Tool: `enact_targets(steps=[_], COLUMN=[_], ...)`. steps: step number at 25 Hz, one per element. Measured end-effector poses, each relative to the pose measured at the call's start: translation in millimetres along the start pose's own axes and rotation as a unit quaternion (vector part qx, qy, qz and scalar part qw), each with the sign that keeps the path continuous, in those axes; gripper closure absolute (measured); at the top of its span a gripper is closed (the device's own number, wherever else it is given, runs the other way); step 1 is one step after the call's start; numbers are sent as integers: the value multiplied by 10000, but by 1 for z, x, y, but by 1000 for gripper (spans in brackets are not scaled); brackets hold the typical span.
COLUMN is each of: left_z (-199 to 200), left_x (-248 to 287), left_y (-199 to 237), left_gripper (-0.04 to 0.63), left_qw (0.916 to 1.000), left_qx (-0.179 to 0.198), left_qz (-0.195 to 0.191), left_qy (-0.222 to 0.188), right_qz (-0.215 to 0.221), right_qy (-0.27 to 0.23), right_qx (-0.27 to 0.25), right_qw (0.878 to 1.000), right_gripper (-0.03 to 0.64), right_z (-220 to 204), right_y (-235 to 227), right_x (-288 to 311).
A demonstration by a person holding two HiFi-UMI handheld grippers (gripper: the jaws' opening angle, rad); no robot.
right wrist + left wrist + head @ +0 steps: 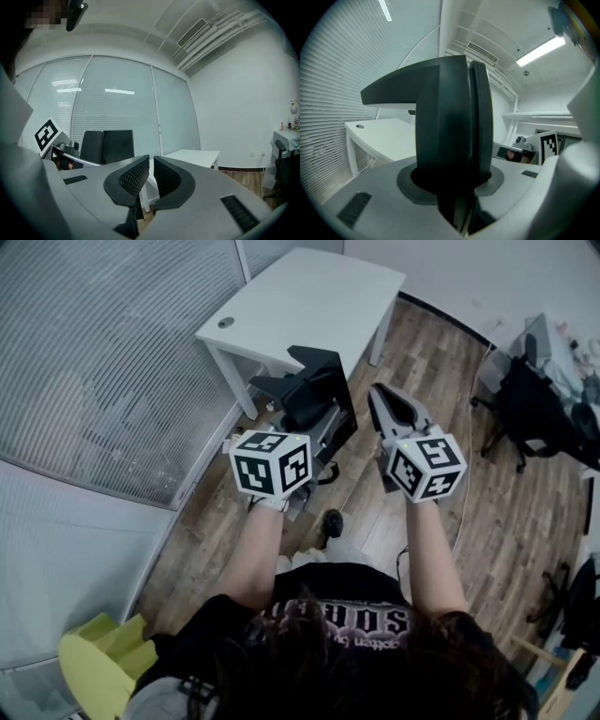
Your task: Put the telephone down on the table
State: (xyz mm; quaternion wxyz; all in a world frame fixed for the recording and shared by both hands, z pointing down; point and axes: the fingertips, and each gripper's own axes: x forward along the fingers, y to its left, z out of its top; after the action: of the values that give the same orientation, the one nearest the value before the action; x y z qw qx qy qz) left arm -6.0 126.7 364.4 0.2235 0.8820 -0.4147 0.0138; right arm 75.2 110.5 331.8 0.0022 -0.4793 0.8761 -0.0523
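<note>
The left gripper (pixel 314 423) has its jaws clamped on the black telephone (pixel 450 140), apparently to carry it to the white table (pixel 309 306) ahead, while the right gripper (pixel 151 176) has its jaws closed, empty and spare.

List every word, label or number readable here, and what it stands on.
Black shirt: pale print, upside down, partly under hair, too blurred to read.
Left cube, right cube: coded black-and-white squares, no words.
Telephone: no print visible.

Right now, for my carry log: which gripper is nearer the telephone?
Left. The left gripper is clamped on the telephone; the right gripper is empty, apart from it on its right side.
</note>
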Motion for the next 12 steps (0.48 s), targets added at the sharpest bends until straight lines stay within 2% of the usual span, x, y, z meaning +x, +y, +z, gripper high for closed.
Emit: enact_targets(steps=[12], left_z=[38], left_x=[75], left_y=[38], left_gripper=[439], left_qw=[9998], left_qx=[25], left_qz=[199], left_qy=[6], right_qz=[242], right_qy=[44], right_qx=[-58], right_qw=[9997], right_gripper=[584], right_z=[14], right_y=[-60], right_x=[76])
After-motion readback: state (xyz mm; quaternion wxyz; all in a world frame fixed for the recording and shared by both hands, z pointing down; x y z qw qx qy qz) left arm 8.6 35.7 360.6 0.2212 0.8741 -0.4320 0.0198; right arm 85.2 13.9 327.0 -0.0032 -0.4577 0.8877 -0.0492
